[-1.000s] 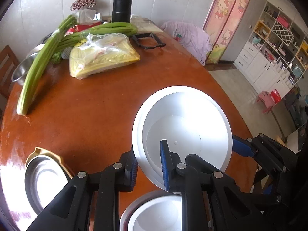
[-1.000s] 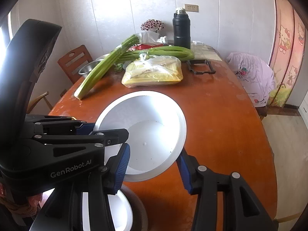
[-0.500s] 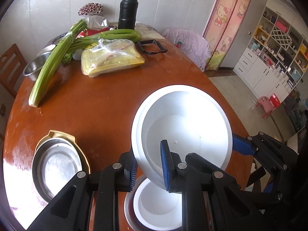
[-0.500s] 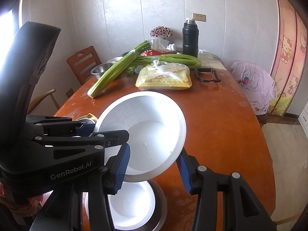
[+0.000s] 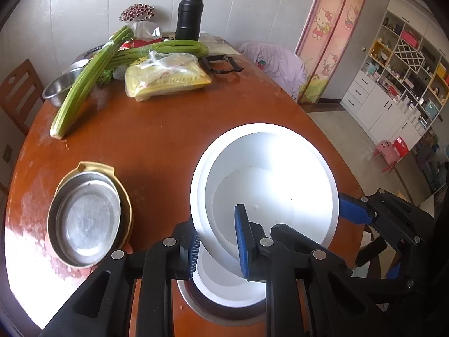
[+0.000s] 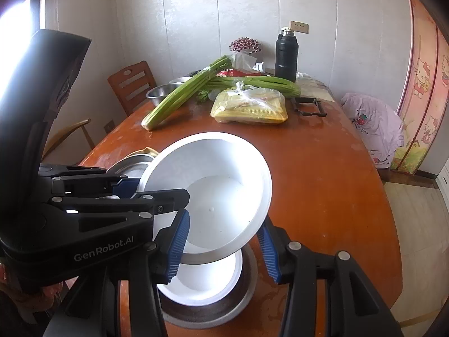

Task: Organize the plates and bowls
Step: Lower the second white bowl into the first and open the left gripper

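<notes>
On the tabletop [image 5: 157,151] sat two stacks — a steel plate nested in a gold dish [image 5: 87,219], already sorted, and a white bowl in a metal bowl [image 6: 207,283]. Above it hung the large white bowl [image 5: 263,191], unplaced — left gripper [image 5: 217,248] jaws clamped on its rim, right gripper [image 6: 223,248] jaws apart.

Both tools are matte black plastic: the left gripper [image 5: 217,243] has angular linkage arms studded with round silver screw heads, and its two fingers end in ribbed blue pads [image 5: 241,241]. The right gripper [image 6: 223,248] is built the same way, with silver pivot screws along its black arms and ridged blue fingertips [image 6: 179,248]. Beside the right gripper's own fingers, the other tool's black body bears the white lettering "GenRobot.AI" and a broad curved black housing above it.
</notes>
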`<state>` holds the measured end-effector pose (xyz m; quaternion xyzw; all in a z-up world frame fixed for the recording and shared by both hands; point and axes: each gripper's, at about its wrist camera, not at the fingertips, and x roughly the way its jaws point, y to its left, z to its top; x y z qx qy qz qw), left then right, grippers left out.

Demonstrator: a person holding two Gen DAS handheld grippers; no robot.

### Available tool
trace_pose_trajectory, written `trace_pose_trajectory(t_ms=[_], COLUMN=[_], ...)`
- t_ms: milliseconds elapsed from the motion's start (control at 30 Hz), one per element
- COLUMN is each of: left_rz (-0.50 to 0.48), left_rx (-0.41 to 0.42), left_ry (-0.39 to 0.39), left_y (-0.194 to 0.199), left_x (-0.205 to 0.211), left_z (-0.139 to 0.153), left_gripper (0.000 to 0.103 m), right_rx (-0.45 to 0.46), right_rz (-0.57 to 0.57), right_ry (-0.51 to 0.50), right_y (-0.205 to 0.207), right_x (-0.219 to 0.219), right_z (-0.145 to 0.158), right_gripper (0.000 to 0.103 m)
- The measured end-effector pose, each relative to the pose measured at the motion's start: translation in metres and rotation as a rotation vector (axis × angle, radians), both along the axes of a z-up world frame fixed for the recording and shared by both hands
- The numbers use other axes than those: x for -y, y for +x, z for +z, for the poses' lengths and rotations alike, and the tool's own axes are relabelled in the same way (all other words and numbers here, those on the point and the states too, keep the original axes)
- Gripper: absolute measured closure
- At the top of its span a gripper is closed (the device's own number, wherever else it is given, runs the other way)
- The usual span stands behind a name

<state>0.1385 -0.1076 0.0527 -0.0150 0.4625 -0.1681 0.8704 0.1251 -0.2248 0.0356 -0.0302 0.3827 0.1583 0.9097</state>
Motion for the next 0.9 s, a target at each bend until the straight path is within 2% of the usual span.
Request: trace_pose_trajectory(t_ms=[533,900], left_rz=[0.021,0.033], left_rx=[-0.044,-0.056], left_ry=[0.045,0.076], left_y=[-0.027,-0.026], left_x=[-0.003,0.000], left_z=[-0.038,-0.052], left_gripper=[0.081,0.081], right_rx=[-0.086,-0.127], right_rz=[0.048,0.053], right_ry=[-0.023,-0.032], right_y=[-0.019,-0.020], right_x=[-0.009,-0.010], right_z=[-0.037,-0.054], right_gripper=[0.054,0.054])
